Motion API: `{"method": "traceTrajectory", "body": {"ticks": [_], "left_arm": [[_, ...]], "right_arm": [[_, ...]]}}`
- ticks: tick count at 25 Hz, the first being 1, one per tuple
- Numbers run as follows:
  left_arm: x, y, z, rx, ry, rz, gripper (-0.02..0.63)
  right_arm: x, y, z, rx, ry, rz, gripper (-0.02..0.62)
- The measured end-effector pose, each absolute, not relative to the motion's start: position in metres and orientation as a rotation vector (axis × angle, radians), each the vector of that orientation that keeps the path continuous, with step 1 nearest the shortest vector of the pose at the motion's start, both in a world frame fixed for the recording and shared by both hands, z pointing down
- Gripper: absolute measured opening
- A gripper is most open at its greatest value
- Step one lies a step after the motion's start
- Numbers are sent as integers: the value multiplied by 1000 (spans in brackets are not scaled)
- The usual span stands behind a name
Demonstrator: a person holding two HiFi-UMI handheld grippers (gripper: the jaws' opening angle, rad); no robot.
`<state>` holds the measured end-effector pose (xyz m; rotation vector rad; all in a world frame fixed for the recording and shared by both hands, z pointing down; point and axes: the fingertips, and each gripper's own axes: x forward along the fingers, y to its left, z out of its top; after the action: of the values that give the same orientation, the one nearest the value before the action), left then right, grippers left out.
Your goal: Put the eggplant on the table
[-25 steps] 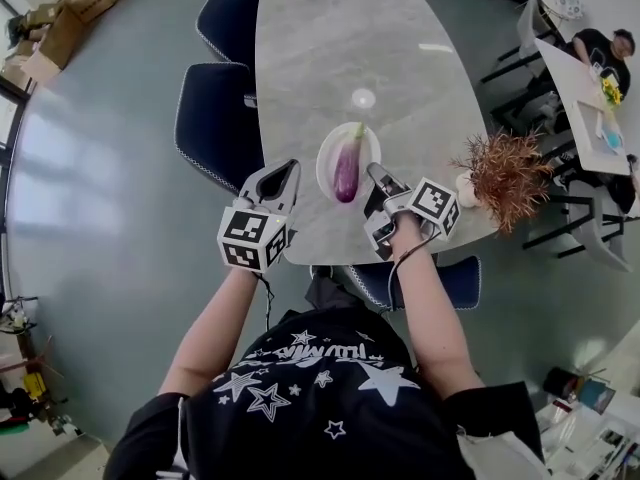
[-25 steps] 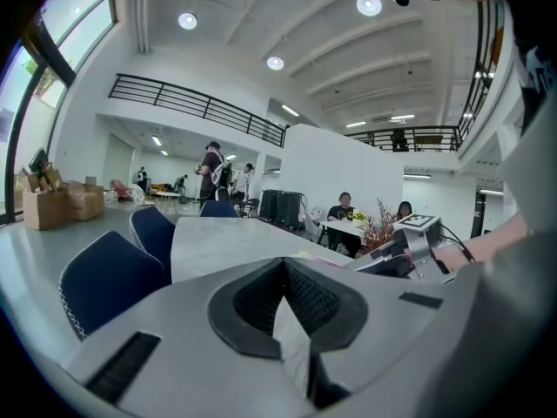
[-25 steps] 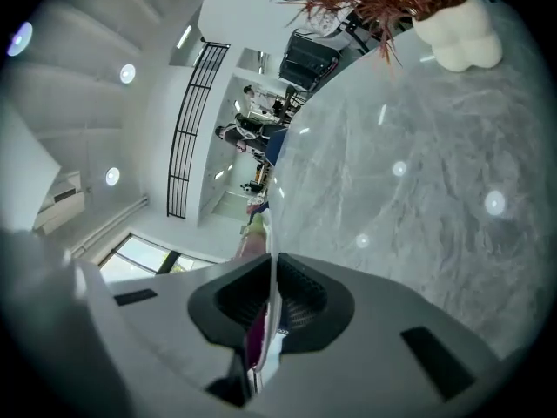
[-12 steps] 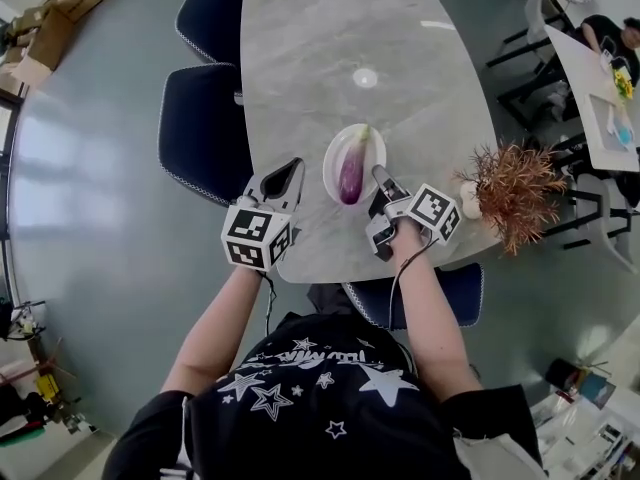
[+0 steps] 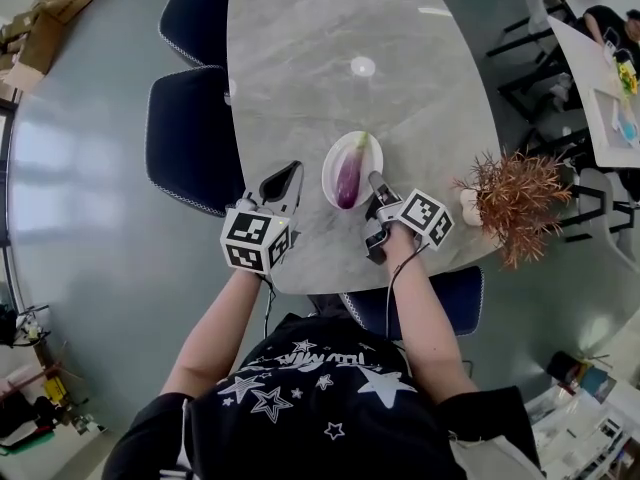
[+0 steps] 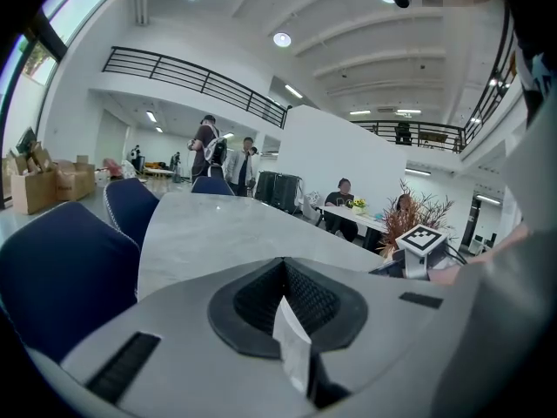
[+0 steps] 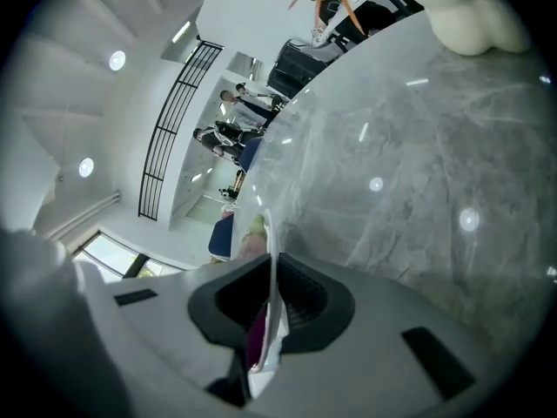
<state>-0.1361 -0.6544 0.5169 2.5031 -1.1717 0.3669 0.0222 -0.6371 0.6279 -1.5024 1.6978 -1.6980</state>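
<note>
A purple eggplant point(image 5: 348, 175) with a green stem lies on a white plate point(image 5: 330, 163) on the grey marble table point(image 5: 330, 58). My right gripper point(image 5: 374, 179) is at the plate's near-right rim. In the right gripper view the rim point(image 7: 268, 242) runs between the narrow jaws, with the eggplant point(image 7: 252, 233) just beyond, so it looks shut on the plate. My left gripper point(image 5: 295, 168) hovers left of the plate near the table's left edge. It is shut with nothing in it, and it faces along the table point(image 6: 218, 233).
A dried reddish plant point(image 5: 515, 200) in a white pot point(image 5: 468, 206) stands right of the right gripper. Dark blue chairs point(image 5: 185, 133) line the table's left side, and another chair point(image 5: 440, 288) sits below its near edge. People sit at a far table.
The view has shifted a little. My right gripper has crept forward onto the plate's rim. The left gripper has barely moved.
</note>
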Motion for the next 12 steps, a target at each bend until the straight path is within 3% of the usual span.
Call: {"method": "traceTrajectory", "body": {"ticks": [12], "left_arm": [[-136, -657, 531, 2480, -1158, 404, 8]], "right_arm": [[34, -636, 645, -1595, 1664, -1721, 23]]}}
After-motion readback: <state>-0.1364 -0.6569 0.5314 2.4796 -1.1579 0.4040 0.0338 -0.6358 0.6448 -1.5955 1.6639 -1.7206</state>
